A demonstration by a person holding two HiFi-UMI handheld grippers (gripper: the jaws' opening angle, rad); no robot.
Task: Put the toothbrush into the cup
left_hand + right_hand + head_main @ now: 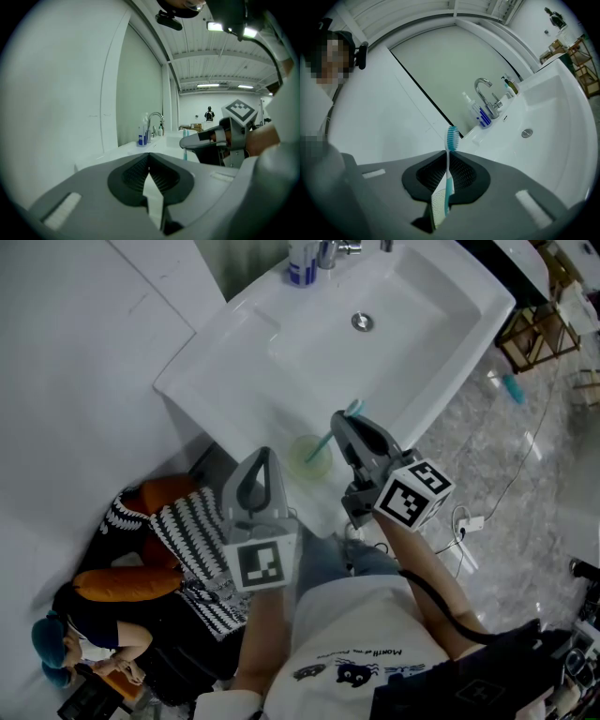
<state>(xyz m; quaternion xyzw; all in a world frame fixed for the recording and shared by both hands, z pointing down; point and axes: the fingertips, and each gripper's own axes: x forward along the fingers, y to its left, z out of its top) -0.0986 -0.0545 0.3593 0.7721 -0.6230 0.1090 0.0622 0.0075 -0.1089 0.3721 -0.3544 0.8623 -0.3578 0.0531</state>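
A teal and white toothbrush [336,432] is pinched in my right gripper [343,424], bristles up and handle slanting down toward the pale green cup [309,457] on the white sink's front rim [234,399]. From above, the handle's lower end lies over the cup's mouth. In the right gripper view the toothbrush [449,164] stands upright between the shut jaws of the right gripper [447,157]. My left gripper [262,457] hovers left of the cup, jaws together and holding nothing. In its own view the left gripper [149,160] looks at the right gripper [218,140] beside it.
A faucet [330,251] and a blue-labelled bottle [302,263] stand at the sink's back, the drain [363,322] in the basin. A white wall is close on the left. Striped and orange cloth things [178,526] and a crouching person [84,643] are on the floor.
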